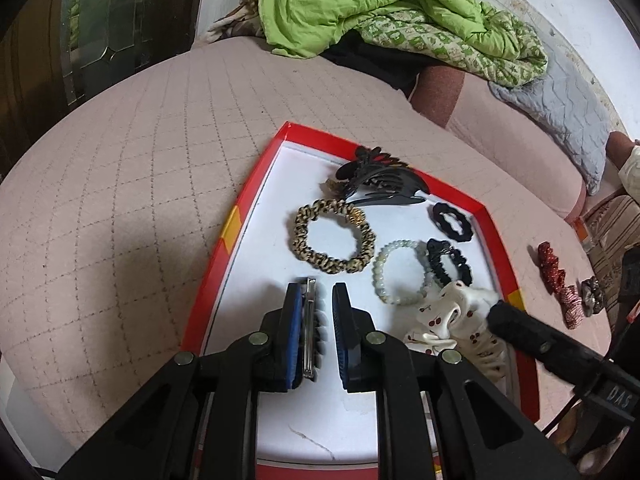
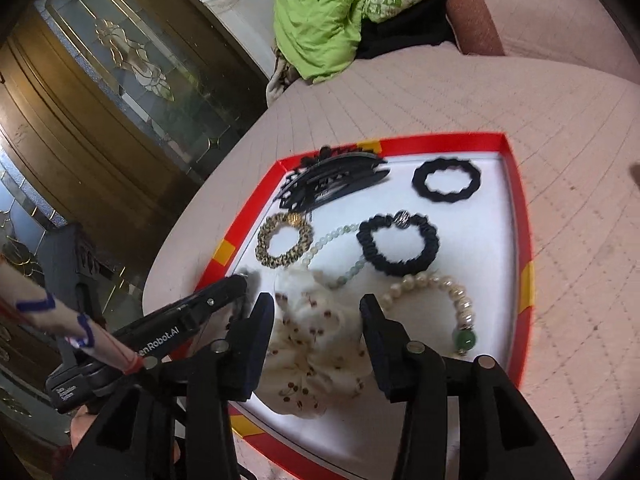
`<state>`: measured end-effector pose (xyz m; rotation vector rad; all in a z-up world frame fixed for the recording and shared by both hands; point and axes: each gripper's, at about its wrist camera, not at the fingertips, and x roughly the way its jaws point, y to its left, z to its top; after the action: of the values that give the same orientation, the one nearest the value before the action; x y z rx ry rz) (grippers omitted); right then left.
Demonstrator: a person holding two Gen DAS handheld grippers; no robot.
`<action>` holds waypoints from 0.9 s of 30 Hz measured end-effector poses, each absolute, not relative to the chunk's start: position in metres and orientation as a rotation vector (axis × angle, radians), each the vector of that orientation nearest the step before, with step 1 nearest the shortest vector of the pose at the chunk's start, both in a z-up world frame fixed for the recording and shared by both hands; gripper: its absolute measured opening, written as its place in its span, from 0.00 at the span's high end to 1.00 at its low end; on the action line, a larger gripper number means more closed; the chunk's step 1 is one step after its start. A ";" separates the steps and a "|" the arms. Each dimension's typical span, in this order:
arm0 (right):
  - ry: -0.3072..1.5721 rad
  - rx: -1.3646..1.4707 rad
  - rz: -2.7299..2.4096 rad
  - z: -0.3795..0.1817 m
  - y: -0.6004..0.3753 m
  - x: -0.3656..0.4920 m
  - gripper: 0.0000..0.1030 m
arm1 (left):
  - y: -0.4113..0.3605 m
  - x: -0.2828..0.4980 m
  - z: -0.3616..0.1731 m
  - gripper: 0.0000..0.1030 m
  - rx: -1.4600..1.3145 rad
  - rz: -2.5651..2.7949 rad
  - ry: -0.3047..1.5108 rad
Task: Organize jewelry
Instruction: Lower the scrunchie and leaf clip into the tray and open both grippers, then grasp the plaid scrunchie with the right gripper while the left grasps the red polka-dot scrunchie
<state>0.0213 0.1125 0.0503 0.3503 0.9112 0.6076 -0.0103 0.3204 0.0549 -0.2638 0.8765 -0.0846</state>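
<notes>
While the right gripper (image 2: 316, 320) stands released over the cherry-print scrunchie (image 2: 316, 344) in the red tray (image 2: 524, 280), we judge it soft, light — pinch its bunched fabric; left gripper (image 1: 316, 308) clenched on a stiff barrette (image 1: 310, 336).

A: Tray (image 1: 240, 216) colours?
B: Red rim, yellow patches, white floor.
A: Inside it?
B: Leopard-print scrunchie (image 1: 334, 240), pale green bead bracelet (image 1: 380, 276), two black scrunchies (image 2: 444, 178), cream cherry-print scrunchie (image 2: 316, 344), white pearl bracelet (image 2: 436, 284) with green bead.

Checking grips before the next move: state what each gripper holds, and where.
Left gripper: a metal hair clip, lengthwise along its bar. Right gripper: nothing; open over the cherry-print scrunchie.
</notes>
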 end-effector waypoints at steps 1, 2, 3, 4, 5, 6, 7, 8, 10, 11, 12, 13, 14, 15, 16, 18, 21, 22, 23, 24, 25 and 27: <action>0.892 0.357 0.603 0.055 0.107 0.020 0.53 | 0.320 -0.011 0.056 0.83 -0.264 -0.084 0.869; 0.879 0.362 0.602 0.058 0.103 0.020 0.53 | 0.319 -0.012 0.058 0.76 -0.265 -0.082 0.857; 0.868 0.365 0.600 0.062 0.098 0.020 0.53 | 0.319 -0.013 0.060 0.70 -0.269 -0.082 0.846; 0.860 0.367 0.597 0.066 0.095 0.019 0.53 | 0.319 -0.013 0.062 0.67 -0.271 -0.081 0.835; 0.846 0.372 0.592 0.070 0.089 0.019 0.53 | 0.318 -0.014 0.064 0.66 -0.265 -0.077 0.820; 0.833 0.380 0.589 0.074 0.082 0.018 0.53 | 0.317 -0.015 0.066 0.66 -0.260 -0.073 0.811; 0.826 0.383 0.587 0.077 0.077 0.019 0.53 | 0.316 -0.016 0.067 0.66 -0.256 -0.071 0.802; 0.821 0.385 0.582 0.080 0.072 0.018 0.53 | 0.314 -0.017 0.069 0.66 -0.254 -0.072 0.791; 0.809 0.393 0.564 0.085 0.056 0.016 0.53 | 0.312 -0.018 0.073 0.66 -0.255 -0.072 0.771; 0.804 0.397 0.555 0.087 0.047 0.015 0.53 | 0.310 -0.019 0.075 0.66 -0.257 -0.078 0.760; 0.800 0.403 0.543 0.088 0.038 0.014 0.53 | 0.308 -0.019 0.077 0.66 -0.254 -0.080 0.753; 0.796 0.409 0.532 0.089 0.029 0.013 0.53 | 0.304 -0.020 0.078 0.66 -0.248 -0.080 0.743; 0.790 0.416 0.515 0.091 0.017 0.012 0.53 | 0.299 -0.021 0.080 0.66 -0.235 -0.086 0.736; 0.785 0.423 0.500 0.091 0.007 0.011 0.53 | 0.295 -0.021 0.081 0.66 -0.225 -0.095 0.737; 0.779 0.432 0.479 0.092 -0.007 0.010 0.53 | 0.290 -0.021 0.082 0.66 -0.213 -0.100 0.736; 0.768 0.436 0.432 0.091 -0.033 0.008 0.53 | 0.276 -0.023 0.086 0.66 -0.178 -0.120 0.732; 0.761 0.445 0.327 0.089 -0.077 0.007 0.52 | 0.253 -0.027 0.093 0.66 -0.129 -0.156 0.727; 0.760 0.468 0.292 0.087 -0.094 0.007 0.51 | 0.246 -0.028 0.096 0.66 -0.123 -0.170 0.725; 0.760 0.492 0.257 0.084 -0.110 0.008 0.49 | 0.236 -0.029 0.099 0.66 -0.114 -0.189 0.726; 0.758 0.514 0.198 0.081 -0.132 0.009 0.48 | 0.230 -0.028 0.101 0.66 -0.108 -0.201 0.732; 0.755 0.523 0.141 0.079 -0.148 0.009 0.48 | 0.221 -0.027 0.103 0.66 -0.104 -0.218 0.744; 0.764 0.529 0.021 0.072 -0.180 0.010 0.46 | 0.205 -0.027 0.107 0.66 -0.103 -0.254 0.755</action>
<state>0.0099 -0.1804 0.0723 0.5288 0.7636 0.0205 -0.0265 0.2049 0.1065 -0.1027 0.7546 -0.2542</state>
